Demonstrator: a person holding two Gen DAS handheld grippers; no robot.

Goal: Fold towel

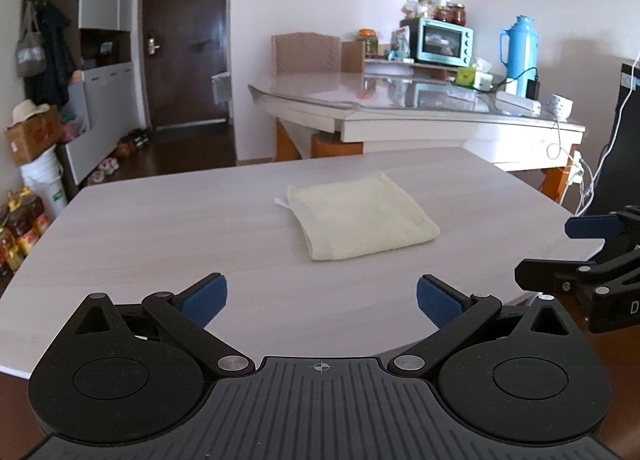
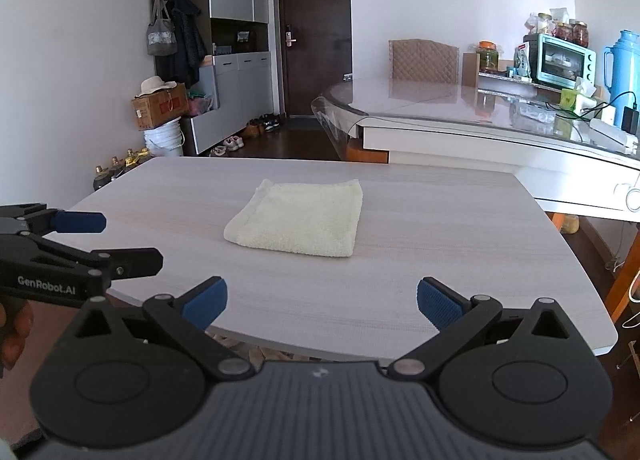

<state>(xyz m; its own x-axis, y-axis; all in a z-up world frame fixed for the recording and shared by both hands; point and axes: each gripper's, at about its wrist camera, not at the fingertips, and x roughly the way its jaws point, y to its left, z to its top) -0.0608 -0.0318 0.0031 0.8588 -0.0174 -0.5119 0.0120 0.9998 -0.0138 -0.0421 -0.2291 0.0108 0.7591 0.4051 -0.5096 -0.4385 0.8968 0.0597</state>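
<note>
Room: lived-in dining space with a dark door, grey cabinets and a glass-topped dining table behind the work surface; none of it bears on the job.
Surface: pale wood-grain table, bare apart from one cloth, which leaves room to work.
Towel: cream towel lies flat near the table's middle as a compact rectangle of stacked layers, a white tag showing at its far-left corner; in the right wrist view the rounded fold runs along the near side.
Left gripper: left gripper hovers over the near edge, blue pads spread wide, holding nothing, well short of the cloth.
Right gripper: right gripper likewise gapes wide and empty, beside its partner.
Judgement: both tools held back and apart from the cloth suggest the fold is done, or nearly so.
</note>
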